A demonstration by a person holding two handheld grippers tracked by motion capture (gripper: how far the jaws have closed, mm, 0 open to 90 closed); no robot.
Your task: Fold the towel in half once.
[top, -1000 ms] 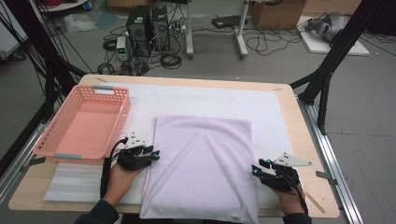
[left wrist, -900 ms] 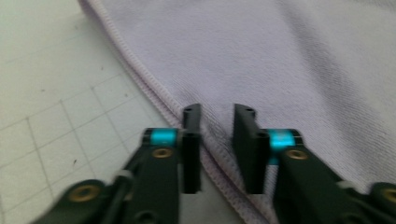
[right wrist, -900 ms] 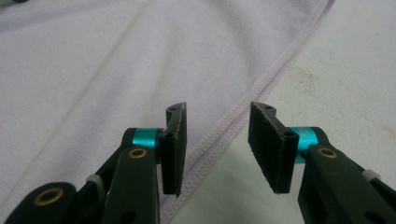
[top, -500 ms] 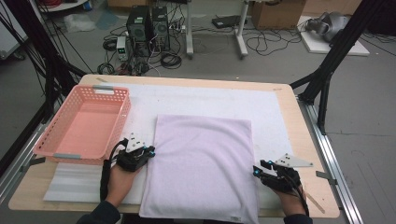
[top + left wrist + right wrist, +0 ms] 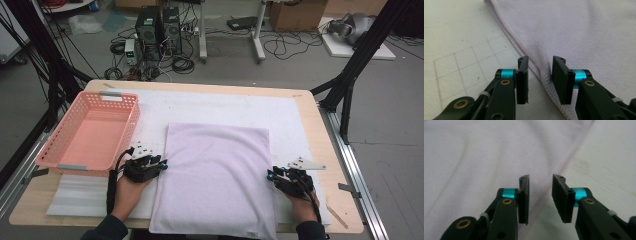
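Note:
A pale lilac towel (image 5: 216, 176) lies flat on the white mat (image 5: 235, 107) in the middle of the table. My left gripper (image 5: 163, 164) sits at the towel's left edge, jaws open and straddling the stitched hem (image 5: 534, 68). At the right edge my right gripper (image 5: 270, 175) is also open, with the towel's hem (image 5: 554, 171) running between its jaws. Neither pair of jaws has closed on the cloth. In the left gripper view the towel (image 5: 579, 35) spreads to the right of the mat's grid lines.
A pink plastic basket (image 5: 91, 131) stands empty at the left of the table. A strip of white foam sheet (image 5: 75, 197) lies below it near the front edge. Black frame legs (image 5: 350, 75) rise beside the table's right side.
My left gripper has shifted slightly right, up to the towel's left edge. The right gripper has barely moved.

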